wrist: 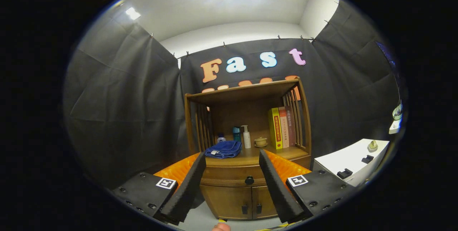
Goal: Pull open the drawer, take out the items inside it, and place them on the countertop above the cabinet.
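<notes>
Facing closed drawer (knob centred), gripper fingers apart, towel on countertop

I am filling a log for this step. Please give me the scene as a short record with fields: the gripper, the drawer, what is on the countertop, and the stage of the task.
gripper: gripper open, fingers apart, holding nothing, short of the cabinet
cabinet: wooden cabinet ahead, between the fingers
drawer: drawer shut, its dark knob untouched
lower doors: two doors shut
countertop: folded blue towel, white pump bottle, small lidded cup, upright books
side: white table beside the cabinet
task stage: drawer not yet opened
</notes>
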A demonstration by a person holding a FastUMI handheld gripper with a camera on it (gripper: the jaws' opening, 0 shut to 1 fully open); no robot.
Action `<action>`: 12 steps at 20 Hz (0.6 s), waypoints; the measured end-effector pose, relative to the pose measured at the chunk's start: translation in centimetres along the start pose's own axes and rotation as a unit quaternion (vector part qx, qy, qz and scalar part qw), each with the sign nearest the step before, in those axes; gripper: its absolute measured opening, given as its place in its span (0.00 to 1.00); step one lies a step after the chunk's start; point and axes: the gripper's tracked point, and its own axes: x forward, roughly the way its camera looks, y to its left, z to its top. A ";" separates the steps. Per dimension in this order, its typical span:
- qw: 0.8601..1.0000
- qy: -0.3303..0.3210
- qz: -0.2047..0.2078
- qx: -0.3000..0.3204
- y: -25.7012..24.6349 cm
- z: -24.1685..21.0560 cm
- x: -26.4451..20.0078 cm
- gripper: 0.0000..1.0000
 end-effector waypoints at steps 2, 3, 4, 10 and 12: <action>1.000 -0.005 -0.005 -0.007 -0.6 0.1 1.6 0.98; 1.000 -0.006 -0.014 -0.012 -1.2 -0.1 2.8 0.98; 1.000 -0.006 -0.020 -0.016 -1.7 -0.5 3.8 0.98; 0.999 -0.006 -0.039 -0.021 -4.2 -5.6 11.7 0.98; 0.998 -0.011 -0.054 -0.021 -5.7 -7.8 13.8 0.98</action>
